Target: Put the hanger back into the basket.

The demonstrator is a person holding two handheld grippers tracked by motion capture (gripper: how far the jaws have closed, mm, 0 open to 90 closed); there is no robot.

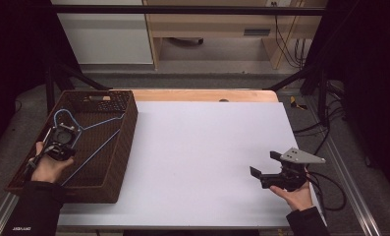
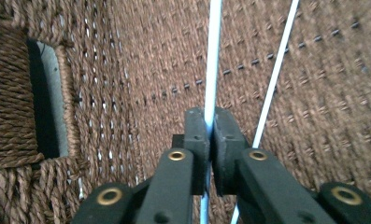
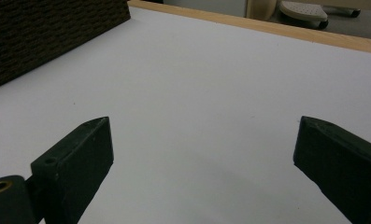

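**Left hand-held gripper clamped on hanger wire, inside basket**

Left hand-held gripper (image 1: 60, 142) is down in the wicker basket (image 1: 128, 123) at the tabletop's (image 1: 207, 147) left edge. Its jaws are closed tight on one straight wire of a pale blue hanger (image 1: 92, 147); in the left gripper view that wire (image 2: 213, 60) runs up from between the pads, with a second wire beside it to the right, free of the jaws. Hanger lies in the basket, hook end towards the far left corner, long wires slanting towards the near side. A handle slot in the basket wall (image 2: 45, 98) shows to the left of the jaws.

Right hand-held gripper (image 1: 271, 169) hovers over the bare white tabletop near its right edge, jaws wide apart, holding nothing.

Judgement: the step looks like lifting the hanger out of the basket. To do it well:
- keep the clamp firm; thin wire can swivel or slip between flat pads
- lift straight up first, so hook and corners clear the weave and rim
- watch the hook end; it may snag the wall
- expect the hanger to swing about the grip point
- right gripper is well placed to steady or take it over the open tabletop
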